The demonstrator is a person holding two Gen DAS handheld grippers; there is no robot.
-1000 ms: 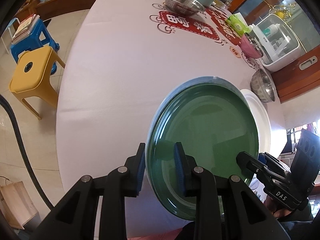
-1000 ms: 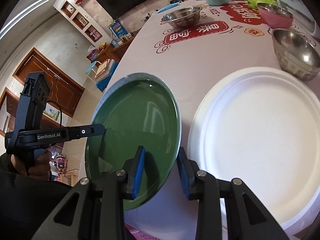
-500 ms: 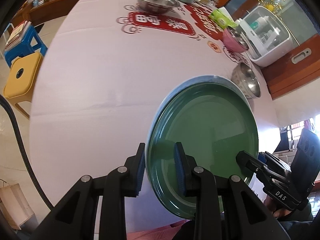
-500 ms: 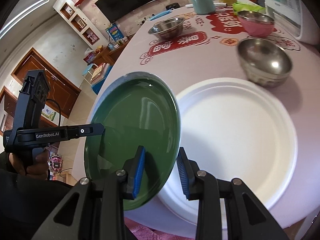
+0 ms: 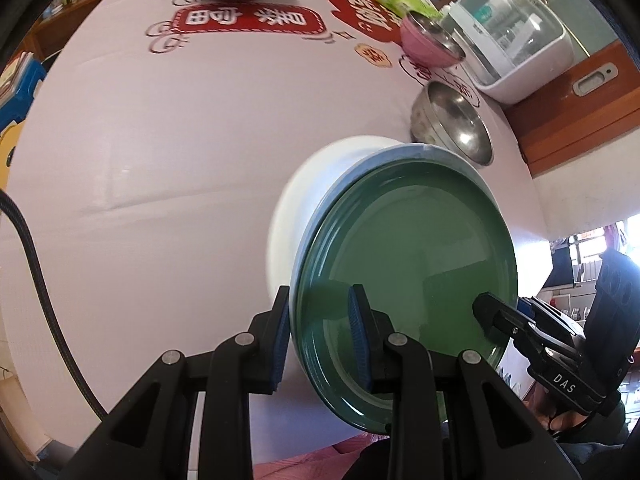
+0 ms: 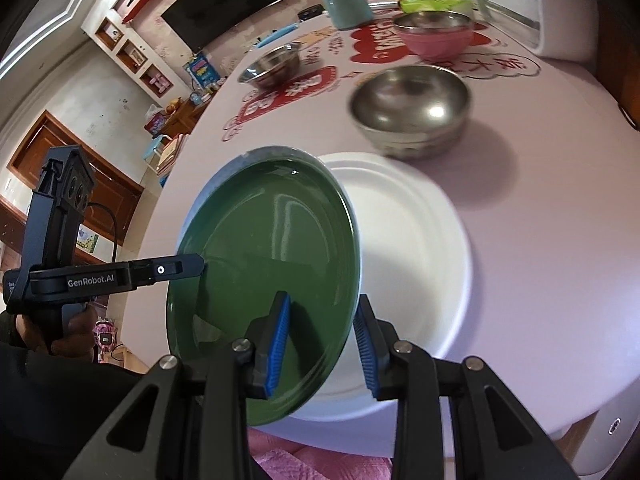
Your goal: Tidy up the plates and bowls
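The counter [image 5: 168,152] carries a white plate [image 6: 416,240] flat near its front edge. I hold the green plate [image 5: 408,256] tilted above the white plate's left part, clear of the surface. My left tool [image 5: 320,340] grips its near-left rim; my right tool [image 6: 320,344] grips the opposite rim. A steel bowl [image 6: 412,108] stands just beyond the white plate, a pink bowl [image 6: 434,36] farther back.
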